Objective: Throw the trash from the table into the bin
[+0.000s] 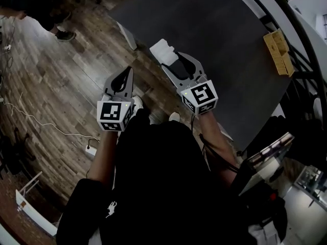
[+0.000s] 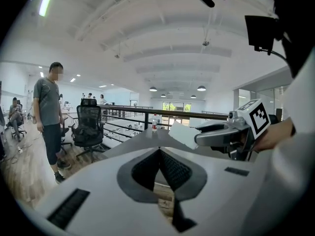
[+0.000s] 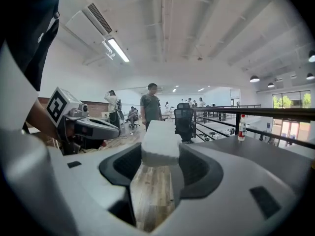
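Head view shows the person standing at the near corner of a dark bench (image 1: 225,45), which fills the picture from 12 to 3 o'clock, with wood floor (image 1: 61,91) from 7 to 11 o'clock. Both grippers are held out in front of the body, side by side and a little apart.

The right gripper (image 1: 178,61) points toward 11 o'clock, and its fingers are closed on a white block (image 1: 163,51), foam by the look of it, though the picture is too soft to be sure. The block sticks out past the fingertips, up in the air at the bench's edge. In the right gripper view it sits square between the two pads and pressed by both, with floorboards showing beneath it and the bench top off at 3 o'clock.

The left gripper (image 1: 126,75) is at 9 o'clock of the right one, over the floor. In the left gripper view its fingers meet at the tips with nothing between them.

A small bottle (image 2: 154,123) stands upright at the far edge of the bench, by a dark railing (image 2: 197,114). A yellowish flat thing (image 1: 279,51) lies on the bench at 2 o'clock, well apart from the grippers. Beyond, a person (image 2: 49,112) stands beside a black office chair (image 2: 89,124).
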The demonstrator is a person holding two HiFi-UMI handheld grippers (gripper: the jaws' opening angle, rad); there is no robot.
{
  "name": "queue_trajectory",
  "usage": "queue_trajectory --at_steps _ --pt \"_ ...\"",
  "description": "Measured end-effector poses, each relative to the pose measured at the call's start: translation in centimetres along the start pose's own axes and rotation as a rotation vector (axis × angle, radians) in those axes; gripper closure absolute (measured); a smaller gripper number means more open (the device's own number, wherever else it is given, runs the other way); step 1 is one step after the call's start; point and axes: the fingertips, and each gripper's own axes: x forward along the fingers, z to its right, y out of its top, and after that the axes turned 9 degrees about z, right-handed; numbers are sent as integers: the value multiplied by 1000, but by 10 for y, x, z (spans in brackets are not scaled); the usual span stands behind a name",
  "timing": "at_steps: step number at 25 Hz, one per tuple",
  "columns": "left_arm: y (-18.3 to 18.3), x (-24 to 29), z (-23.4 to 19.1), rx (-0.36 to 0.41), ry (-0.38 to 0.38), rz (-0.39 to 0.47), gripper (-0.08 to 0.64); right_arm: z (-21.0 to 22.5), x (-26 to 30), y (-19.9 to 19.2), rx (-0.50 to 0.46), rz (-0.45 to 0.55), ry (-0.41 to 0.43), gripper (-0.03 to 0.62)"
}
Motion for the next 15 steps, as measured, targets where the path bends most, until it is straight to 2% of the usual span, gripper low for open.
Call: queue_trajectory --at_steps 8,15 --pt "3 -5 -91 -18 -12 21 551 -34 82 -1 0 -33 -12 347" --pt "4 -27 -170 -42 64 30 551 -52 141 6 7 -48 0 347"
